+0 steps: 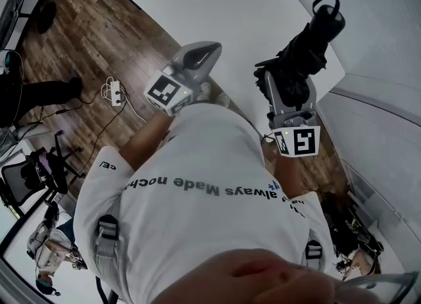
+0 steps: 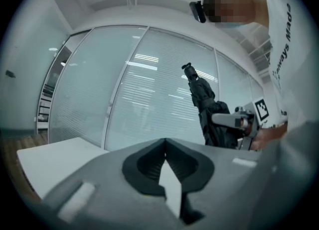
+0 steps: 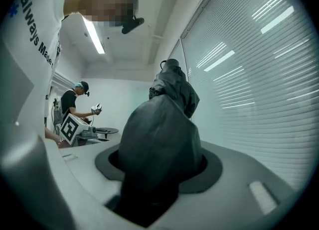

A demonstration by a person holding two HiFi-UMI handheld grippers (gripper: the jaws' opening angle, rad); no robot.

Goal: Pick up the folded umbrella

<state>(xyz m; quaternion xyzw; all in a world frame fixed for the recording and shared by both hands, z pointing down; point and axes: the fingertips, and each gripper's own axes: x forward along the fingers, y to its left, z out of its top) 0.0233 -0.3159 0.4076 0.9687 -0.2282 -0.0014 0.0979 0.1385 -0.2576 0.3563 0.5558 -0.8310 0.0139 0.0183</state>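
1. The white bench (image 1: 217,6) lies ahead of and below both arms. The glass wall with blinds (image 2: 149,99) stands beyond it.
2. The folded umbrella (image 1: 304,52) is black and bundled, held in the air over the bench's right side. Its long axis runs straight out from the right hand-held gripper (image 1: 284,82), with the looped handle end farthest from it.
3. The right hand-held gripper is clenched on the umbrella's fabric body, which fills the gap between its jaws in its own view.
4. The left hand-held gripper (image 1: 209,51) grasps nothing and its jaw tips meet. The umbrella lies off to its right, well apart, so the right hand is plainly the nearer one.
5. A power strip (image 1: 116,92) and its cables lie on the wood floor, far to the left.
6. Judged from this, the pick-up looks done. Nothing stands between the umbrella and the open space above the bench.
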